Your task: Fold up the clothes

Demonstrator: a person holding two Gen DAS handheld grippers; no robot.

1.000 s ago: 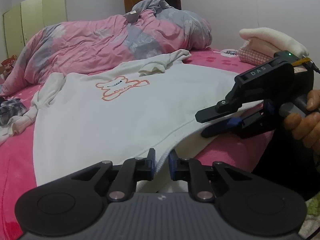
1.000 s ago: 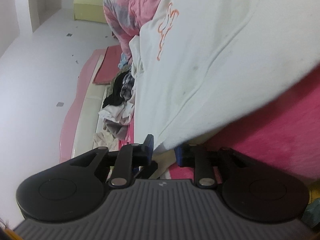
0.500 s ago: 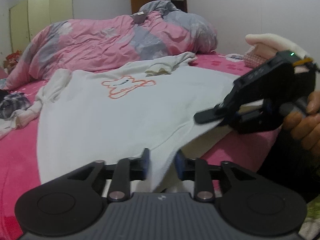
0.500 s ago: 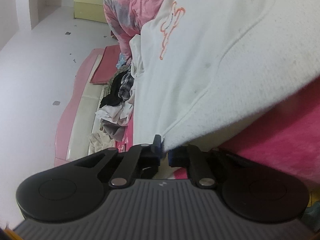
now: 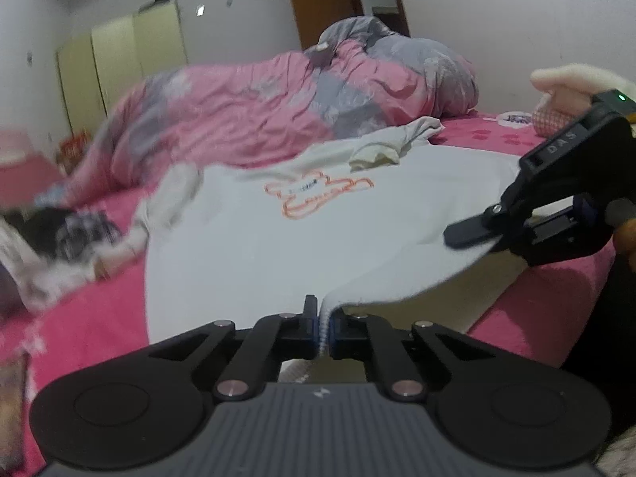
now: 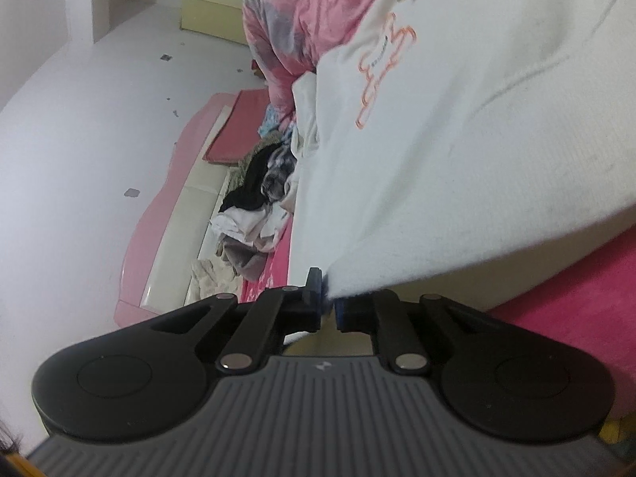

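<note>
A white, soft knit sweatshirt with an orange outline drawing of a bear on its chest lies spread face up on the pink bed, its body broad and mostly smooth. Its ribbed bottom hem reaches the bed's near edge, where two stretches of it are lifted clear of the cover, and the cloth sags in a shallow curve between them. One sleeve lies bunched along the left side; the neck end, partly rumpled, points toward the far side of the bed.

My right gripper reads "DAS" on its housing at three o'clock; the sweatshirt print's lettering is unreadable.
</note>
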